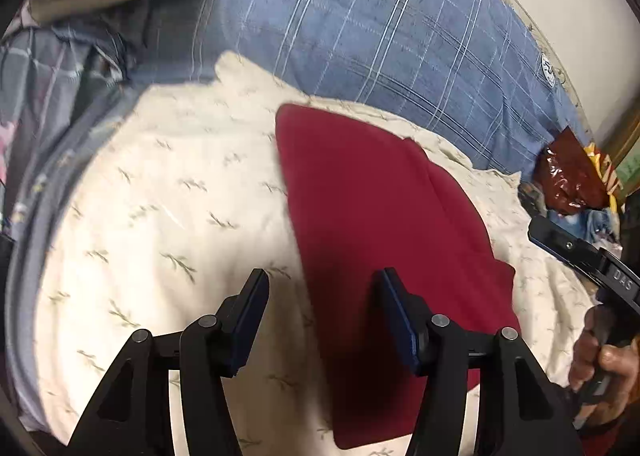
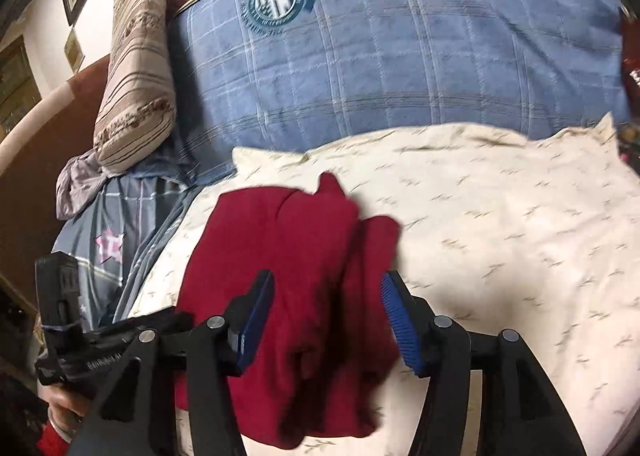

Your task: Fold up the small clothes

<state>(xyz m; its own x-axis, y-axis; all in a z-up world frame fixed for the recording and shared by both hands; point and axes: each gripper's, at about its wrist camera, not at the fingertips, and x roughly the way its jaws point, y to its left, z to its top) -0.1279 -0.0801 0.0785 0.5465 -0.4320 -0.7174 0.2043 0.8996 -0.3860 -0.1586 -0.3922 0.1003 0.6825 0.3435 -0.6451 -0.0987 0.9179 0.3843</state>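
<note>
left gripper (image 1: 322, 312): nearest the lens, jaws spread wide, nothing between them, over the near left edge of the cloth
right gripper (image 2: 326, 316): jaws spread too, empty, above the near part of the cloth
red cloth (image 1: 372, 224): small garment on the cream sheet (image 1: 160, 216), centre of bed; partly folded, a doubled layer shows along its right side; bunched and uneven in the right wrist view
blue plaid quilt (image 1: 380, 40): far side, beyond the sheet
striped pillow (image 2: 136, 56): far left, well apart from the cloth
snack bag (image 1: 568, 176): far right, off the sheet
stage: looks mid-fold, neither tool gripping
risk: pinching the sheet along with the cloth, as both are soft and touching
risk: grabbing one layer only would undo the doubled side
risk: blur suggests fast motion, could miss the edge
</note>
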